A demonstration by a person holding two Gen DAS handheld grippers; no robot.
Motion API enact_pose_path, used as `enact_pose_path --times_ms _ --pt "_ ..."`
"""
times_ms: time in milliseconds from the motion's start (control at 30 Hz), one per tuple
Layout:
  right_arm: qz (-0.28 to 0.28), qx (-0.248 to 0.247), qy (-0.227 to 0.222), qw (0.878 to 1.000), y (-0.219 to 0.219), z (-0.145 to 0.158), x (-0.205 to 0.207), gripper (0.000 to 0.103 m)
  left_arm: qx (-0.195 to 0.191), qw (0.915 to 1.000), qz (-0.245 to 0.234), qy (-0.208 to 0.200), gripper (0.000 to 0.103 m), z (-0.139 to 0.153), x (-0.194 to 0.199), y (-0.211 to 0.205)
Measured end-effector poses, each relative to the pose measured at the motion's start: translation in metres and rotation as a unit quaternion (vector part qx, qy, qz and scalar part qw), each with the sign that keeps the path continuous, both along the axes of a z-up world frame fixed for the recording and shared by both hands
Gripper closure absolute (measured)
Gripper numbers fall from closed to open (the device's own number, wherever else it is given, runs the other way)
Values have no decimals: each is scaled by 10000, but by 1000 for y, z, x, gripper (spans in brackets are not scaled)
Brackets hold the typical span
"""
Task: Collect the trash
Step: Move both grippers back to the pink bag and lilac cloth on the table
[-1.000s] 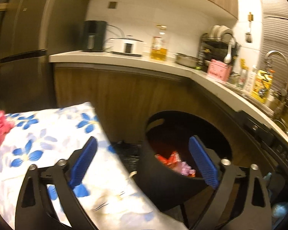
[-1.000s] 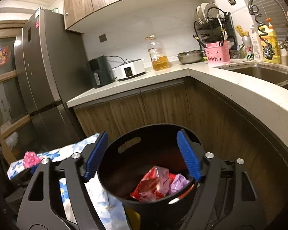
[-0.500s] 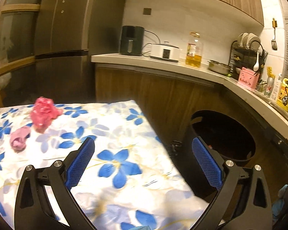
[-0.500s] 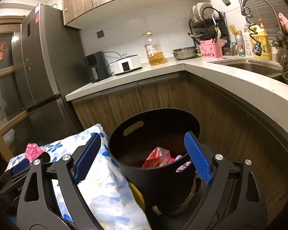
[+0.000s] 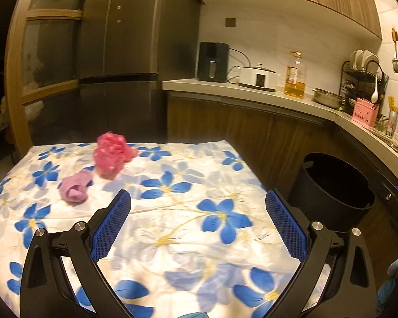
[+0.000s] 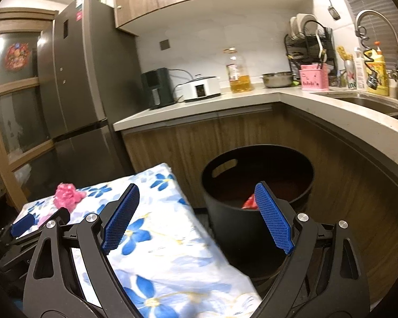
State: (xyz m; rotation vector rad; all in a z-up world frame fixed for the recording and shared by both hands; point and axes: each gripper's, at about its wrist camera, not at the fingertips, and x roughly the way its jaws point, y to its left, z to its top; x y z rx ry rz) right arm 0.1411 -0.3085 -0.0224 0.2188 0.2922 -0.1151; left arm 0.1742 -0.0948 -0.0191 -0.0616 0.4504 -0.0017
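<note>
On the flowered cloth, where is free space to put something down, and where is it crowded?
The cloth is bare from the left gripper out to its right edge beside the bin. The far left is occupied: a pink wad and a purple wad lie close together there.

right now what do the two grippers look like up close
Both match: the left gripper and the right gripper each have two black plastic arms with triangular cut-outs and round silver bolt heads at the joints. The fingers carry flat blue pads with a fine mesh-like texture. No cables or markings show. No sleeve is visible.
</note>
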Motion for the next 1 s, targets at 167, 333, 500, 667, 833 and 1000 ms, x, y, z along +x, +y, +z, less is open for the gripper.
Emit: enact_pose_path --times_ms 167,333,500,667,833,1000 --pt "195 -53 12 9998 27 -1 4 15 -16 9997 242 -12 6 0 -3 25" --pt "398 -100 70 9991 54 -5 12 15 -95 9987 505 17 6 -3 -4 53" --pt "607 -207 128 9979 78 -9 22 15 -163 9966 797 91 6 -11 -2 81" --pt "846 -238 180 9960 103 -15 34 15 -121 9930 1167 130 6 -17 4 107" --pt "1111 -233 220 9933 128 -20 47 15 -38 9867 1622 132 6 -23 16 140" --pt "1377 -230 238 9899 154 -26 62 16 -40 9805 1946 252 6 -30 35 167"
